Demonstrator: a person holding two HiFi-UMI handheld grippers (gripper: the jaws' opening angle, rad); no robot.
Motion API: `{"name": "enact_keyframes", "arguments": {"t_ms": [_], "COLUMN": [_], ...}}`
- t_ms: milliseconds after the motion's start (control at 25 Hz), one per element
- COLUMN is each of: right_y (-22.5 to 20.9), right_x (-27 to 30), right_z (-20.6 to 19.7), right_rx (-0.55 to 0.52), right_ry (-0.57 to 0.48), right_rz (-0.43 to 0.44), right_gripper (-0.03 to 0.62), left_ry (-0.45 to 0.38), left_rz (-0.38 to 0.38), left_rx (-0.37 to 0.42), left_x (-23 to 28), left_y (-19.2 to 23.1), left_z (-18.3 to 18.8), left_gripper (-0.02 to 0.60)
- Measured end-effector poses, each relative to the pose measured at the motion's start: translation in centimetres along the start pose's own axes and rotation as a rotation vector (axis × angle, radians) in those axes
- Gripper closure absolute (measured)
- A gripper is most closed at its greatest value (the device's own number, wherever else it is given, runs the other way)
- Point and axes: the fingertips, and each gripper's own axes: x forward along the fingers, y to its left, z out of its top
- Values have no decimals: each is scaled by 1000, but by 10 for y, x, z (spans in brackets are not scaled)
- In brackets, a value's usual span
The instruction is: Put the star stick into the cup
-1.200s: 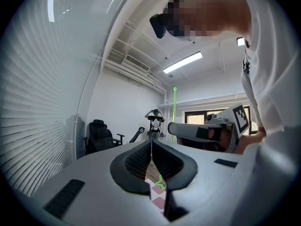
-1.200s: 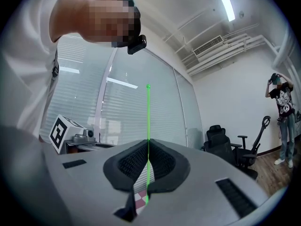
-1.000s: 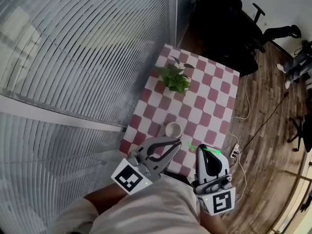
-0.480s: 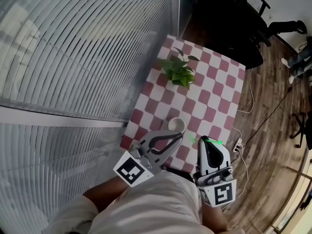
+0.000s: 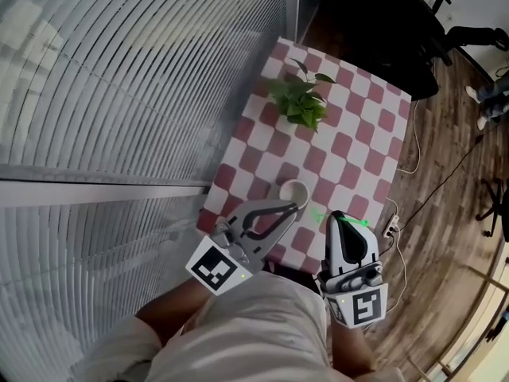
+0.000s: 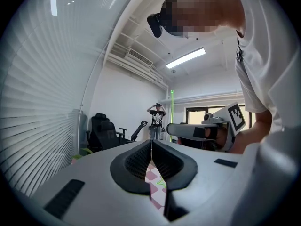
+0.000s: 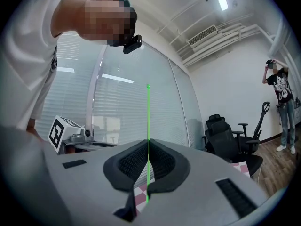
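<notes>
A white cup stands near the front edge of the checkered table. My right gripper is shut on the thin green star stick, which rises straight up out of the jaws in the right gripper view. In the head view the green stick shows at the right gripper's tip, to the right of the cup, with a green bit poking out to the left. My left gripper is shut on nothing, its tip just below the cup. From the left gripper view the stick stands above the right gripper.
A potted green plant sits at the table's far end. Window blinds run along the left. Black office chairs and cables on the wooden floor lie to the right. A person stands far back in the room.
The head view has shifted, so the table sits further right and lower in the picture. Both grippers keep their places near the table's front edge, the right one still holding the stick.
</notes>
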Motion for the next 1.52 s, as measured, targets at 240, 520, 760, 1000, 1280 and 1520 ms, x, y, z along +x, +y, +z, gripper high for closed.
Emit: {"name": "enact_keyframes", "arguments": {"t_ms": [240, 520, 760, 1000, 1280, 1520], "right_y": [-5, -2, 1, 7, 5, 2], "right_x": [6, 13, 21, 28, 33, 37], "right_z": [-22, -49, -69, -88, -107, -124], "right_rx": [20, 19, 26, 27, 35, 46], "right_ry": [16, 27, 13, 5, 16, 29], "right_rz": [-5, 18, 32, 62, 63, 69], "right_gripper": [562, 562, 562, 562, 562, 562], "left_ry": [17, 20, 88, 100, 110, 119], "left_rz": [6, 12, -9, -17, -15, -17], "left_rx": [-4, -18, 38, 44, 21, 17], "left_x": [1, 0, -1, 2, 4, 7], "left_y": [9, 18, 27, 32, 39, 45], "left_z": [-20, -43, -69, -88, -107, -121], "left_gripper": [543, 544, 545, 543, 545, 545]}}
